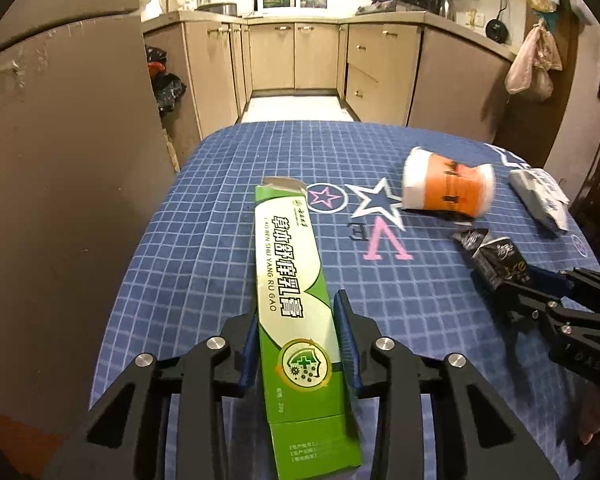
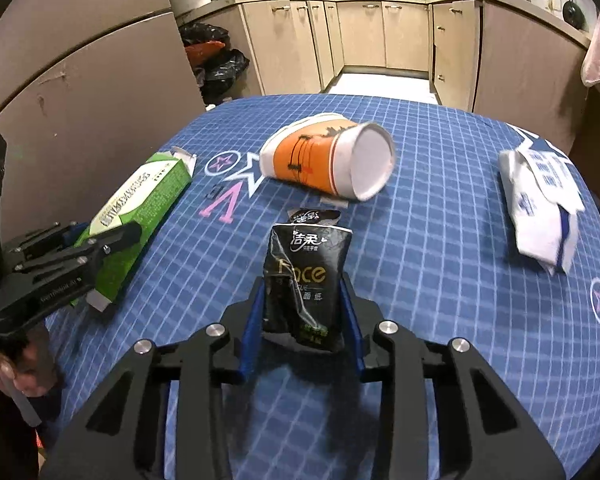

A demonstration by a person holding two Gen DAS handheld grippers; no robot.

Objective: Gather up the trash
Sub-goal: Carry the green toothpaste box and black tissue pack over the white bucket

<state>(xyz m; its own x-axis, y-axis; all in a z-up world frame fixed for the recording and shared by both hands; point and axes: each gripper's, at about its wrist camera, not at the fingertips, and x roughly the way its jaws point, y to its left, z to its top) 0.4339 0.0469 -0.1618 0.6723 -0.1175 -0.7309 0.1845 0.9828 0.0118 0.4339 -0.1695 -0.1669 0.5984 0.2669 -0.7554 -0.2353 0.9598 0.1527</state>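
A long green and white carton lies on the blue checked tablecloth. My left gripper is shut on its near part, with a blue pad against each long side. In the right wrist view the carton and the left gripper are at the left. My right gripper is shut on a crumpled black tissue packet, which stands up between its pads. The left wrist view has that packet and the right gripper at the right. An orange paper cup lies on its side beyond the packet.
A crumpled white and blue wrapper lies near the table's right edge. A tall brown fridge stands close on the left. Black rubbish bags sit on the floor beyond it. Kitchen cabinets line the back. A hand holds the left gripper's handle.
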